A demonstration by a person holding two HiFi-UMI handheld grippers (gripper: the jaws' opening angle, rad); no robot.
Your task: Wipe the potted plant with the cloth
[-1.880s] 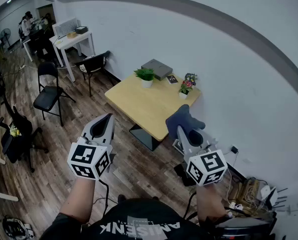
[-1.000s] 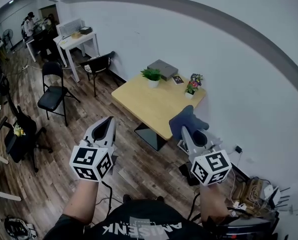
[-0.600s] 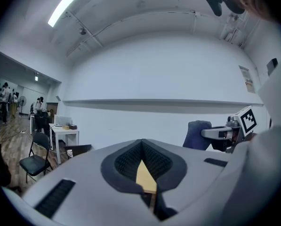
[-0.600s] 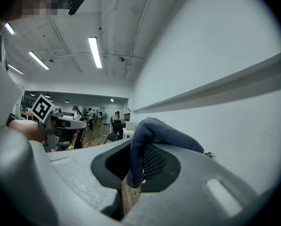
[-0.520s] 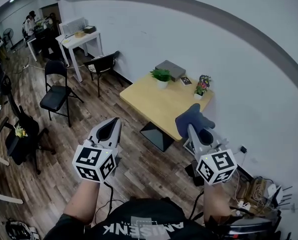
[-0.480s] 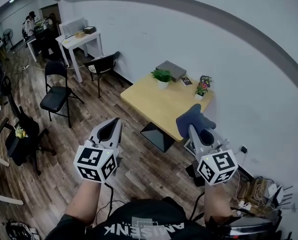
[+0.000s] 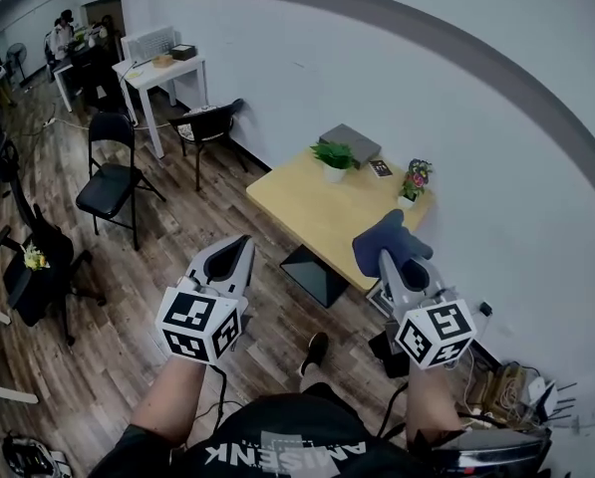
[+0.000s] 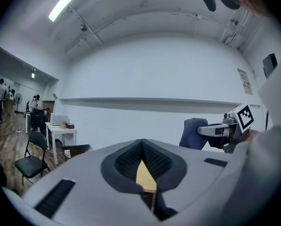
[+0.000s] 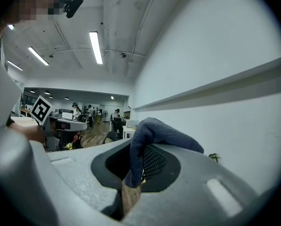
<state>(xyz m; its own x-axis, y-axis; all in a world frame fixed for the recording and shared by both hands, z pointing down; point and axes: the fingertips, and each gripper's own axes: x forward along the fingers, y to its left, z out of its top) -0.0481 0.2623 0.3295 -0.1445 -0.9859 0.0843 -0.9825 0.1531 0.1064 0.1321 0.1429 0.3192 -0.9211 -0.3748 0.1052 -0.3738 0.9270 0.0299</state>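
My left claw (image 7: 239,246) is pressed together with nothing in it (through the slit between its dark ribbed pads only a sliver of yellow desk top shows). It hangs out in front of me over the wooden floor (image 7: 177,267), pointing about level, its marker cube toward my chest.

My right claw (image 7: 388,259) is pinching the cloth (image 7: 385,239), a dark blue one. In the right gripper view the fabric runs down between the pads and bunches up over the upper jaw, so a rounded fold stands above the tips. From the left gripper view the same bundle shows at the right, sticking out ahead of the other claw.

The green potted plant (image 7: 334,156) stands in a white pot on the far side of the yellow desk (image 7: 312,205), close to the white wall (image 7: 456,127) and well apart from both claws. Just behind it lies a flat grey box (image 7: 351,142), and beside that a small dark card (image 7: 380,168). Near the desk's right corner stands a small flowering plant (image 7: 415,179) (pink and dark blooms, pale pot).

Off to the left a black folding chair (image 7: 108,182) stands on the floor, and farther back a white desk (image 7: 162,68) sits against the wall.
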